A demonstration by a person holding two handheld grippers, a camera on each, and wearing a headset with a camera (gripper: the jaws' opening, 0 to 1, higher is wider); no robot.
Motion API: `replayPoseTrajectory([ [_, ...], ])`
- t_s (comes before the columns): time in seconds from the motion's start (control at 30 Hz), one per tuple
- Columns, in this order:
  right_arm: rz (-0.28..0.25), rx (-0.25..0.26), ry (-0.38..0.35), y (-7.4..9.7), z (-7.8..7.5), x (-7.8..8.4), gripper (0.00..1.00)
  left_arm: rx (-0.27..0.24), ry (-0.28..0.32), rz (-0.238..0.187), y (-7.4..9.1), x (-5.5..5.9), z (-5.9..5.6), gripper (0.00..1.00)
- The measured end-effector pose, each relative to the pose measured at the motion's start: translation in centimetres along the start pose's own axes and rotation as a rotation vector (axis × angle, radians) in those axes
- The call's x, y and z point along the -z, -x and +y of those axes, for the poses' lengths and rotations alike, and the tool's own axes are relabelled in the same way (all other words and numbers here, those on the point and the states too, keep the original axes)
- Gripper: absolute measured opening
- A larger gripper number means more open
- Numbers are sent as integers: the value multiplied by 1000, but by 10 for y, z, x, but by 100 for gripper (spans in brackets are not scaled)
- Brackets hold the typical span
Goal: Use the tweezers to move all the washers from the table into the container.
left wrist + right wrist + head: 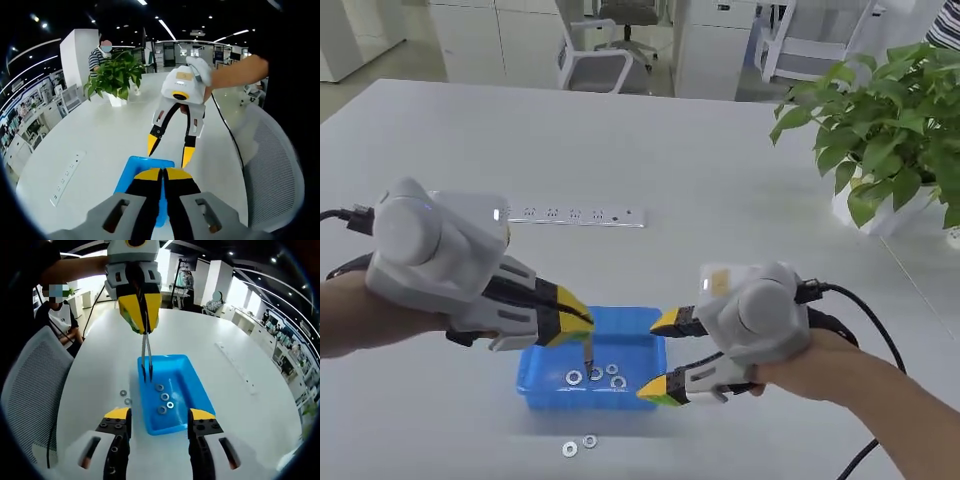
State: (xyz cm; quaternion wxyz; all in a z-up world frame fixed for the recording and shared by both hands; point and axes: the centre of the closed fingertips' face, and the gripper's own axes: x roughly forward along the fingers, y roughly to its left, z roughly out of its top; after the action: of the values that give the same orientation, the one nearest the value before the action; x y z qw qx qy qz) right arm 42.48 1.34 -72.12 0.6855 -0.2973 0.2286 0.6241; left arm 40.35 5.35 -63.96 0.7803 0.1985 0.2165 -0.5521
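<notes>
Between left fingers (568,310), tweezers (588,353) over container (636,319)

**Around the work: strip, plant, chairs**

A white counter (720,170) carries a white power strip (575,216), which lies flat just beyond the left hand-held gripper (582,320) with its sockets in a row. A leafy potted plant (890,130) in a white pot stands beyond the right hand-held gripper (657,357), well apart from it, near the counter's right edge. Past the counter, ahead of both, stand a white office chair (595,65) and white cabinets (485,40). In the left gripper view a grey mesh chair (272,165) sits beside the counter, and a person in a striped shirt (97,57) stands behind the plant.
</notes>
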Motion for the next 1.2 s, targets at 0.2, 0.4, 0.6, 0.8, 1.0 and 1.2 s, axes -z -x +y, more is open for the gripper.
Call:
replayPoseTrajectory([
  [0.2, 1, 26, -41, 8, 3, 6, 51, 9, -1, 20, 6, 4, -7, 5],
  [0.4, -8, 62, -85, 17, 5, 12, 54, 21, -2, 23, 7, 6, -16, 5],
  [0.6, -18, 86, -118, 23, 7, 16, 59, 38, -1, 26, 7, 9, -25, 5],
  [0.8, -25, 93, -149, 25, 13, 19, 64, 44, 8, 30, 6, 17, -33, 5],
  [1.0, -47, 92, -175, 25, 18, 18, 69, 46, 14, 38, 5, 27, -39, 5],
  [1.2, -54, 87, -191, 23, 23, 20, 72, 46, 6, 35, 3, 33, -41, 5],
])
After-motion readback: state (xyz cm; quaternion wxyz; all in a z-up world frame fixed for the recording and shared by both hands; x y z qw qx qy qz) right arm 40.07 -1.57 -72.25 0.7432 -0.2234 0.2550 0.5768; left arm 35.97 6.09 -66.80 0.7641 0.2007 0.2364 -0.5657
